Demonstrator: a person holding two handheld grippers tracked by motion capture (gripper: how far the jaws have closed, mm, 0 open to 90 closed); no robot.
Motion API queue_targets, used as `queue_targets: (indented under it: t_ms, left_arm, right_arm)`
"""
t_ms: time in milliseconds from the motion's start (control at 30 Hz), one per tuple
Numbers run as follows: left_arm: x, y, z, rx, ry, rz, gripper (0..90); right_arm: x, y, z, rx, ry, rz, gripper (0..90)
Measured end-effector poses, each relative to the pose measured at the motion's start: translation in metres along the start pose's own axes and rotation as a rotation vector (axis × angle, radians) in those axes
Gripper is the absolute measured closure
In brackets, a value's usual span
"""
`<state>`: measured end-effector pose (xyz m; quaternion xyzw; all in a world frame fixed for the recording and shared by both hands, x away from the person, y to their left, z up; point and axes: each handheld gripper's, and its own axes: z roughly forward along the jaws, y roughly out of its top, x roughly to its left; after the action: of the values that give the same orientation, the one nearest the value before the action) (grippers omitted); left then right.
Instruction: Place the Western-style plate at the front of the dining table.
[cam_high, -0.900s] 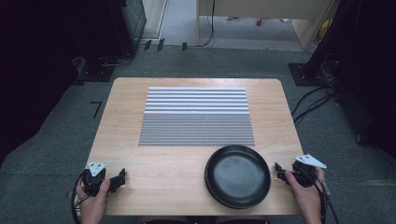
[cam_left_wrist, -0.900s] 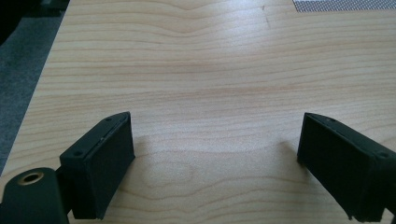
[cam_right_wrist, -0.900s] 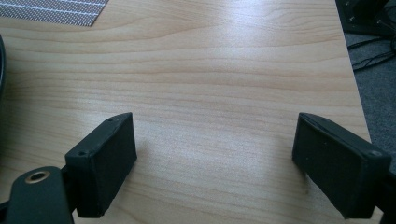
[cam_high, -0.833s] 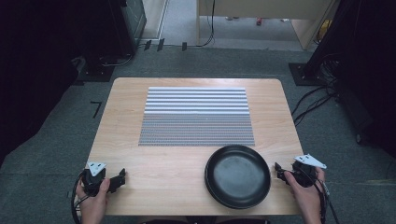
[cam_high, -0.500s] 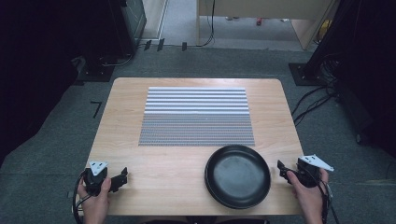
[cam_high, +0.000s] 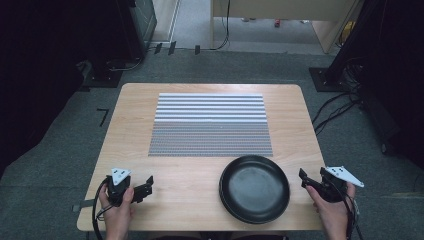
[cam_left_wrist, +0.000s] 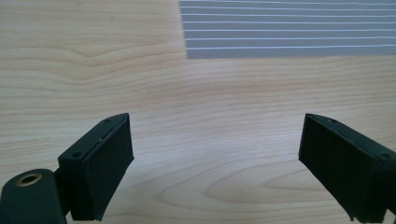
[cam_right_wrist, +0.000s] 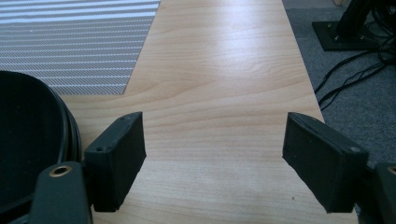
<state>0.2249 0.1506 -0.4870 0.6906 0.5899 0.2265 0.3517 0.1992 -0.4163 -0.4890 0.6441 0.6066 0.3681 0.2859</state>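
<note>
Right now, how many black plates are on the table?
1. The black plate lies on the table near its front edge, right of centre, just before the striped mat, beside the right gripper.

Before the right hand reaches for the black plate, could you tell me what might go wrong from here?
1. The black plate sits close to the table's near edge, so a push from the open right tool might slide it off.
2. The plate's rim lies low on the wood, so the jaws may slip off it.
3. The striped mat lies just beyond; a plate dragged onto it could shift it.
</note>
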Motion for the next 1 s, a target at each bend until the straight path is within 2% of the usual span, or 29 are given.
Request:
queue_targets:
  t_ms: [167,367,567,733,867,1000]
  left_arm:
    - [-0.021,0.004,0.004,0.008,-0.038,0.035,9.7]
    - [-0.051,0.009,0.011,0.015,-0.099,0.063,9.7]
    - [-0.086,0.012,0.02,0.028,-0.161,0.114,9.7]
    - [-0.107,0.017,0.024,0.025,-0.197,0.126,9.7]
    - [-0.121,0.022,0.026,0.025,-0.221,0.133,9.7]
    - [-0.134,0.025,0.029,0.025,-0.243,0.14,9.7]
  right_arm:
    - [0.007,0.004,-0.006,-0.024,0.007,0.01,25.8]
    - [0.017,0.006,-0.012,-0.074,0.018,-0.016,37.3]
    - [0.024,0.006,-0.014,-0.082,0.046,-0.036,39.3]
    - [0.029,0.005,-0.014,-0.094,0.075,-0.047,42.4]
    - [0.03,0.003,-0.014,-0.116,0.093,-0.012,48.1]
    - [0.033,0.001,-0.012,-0.093,0.113,-0.002,50.0]
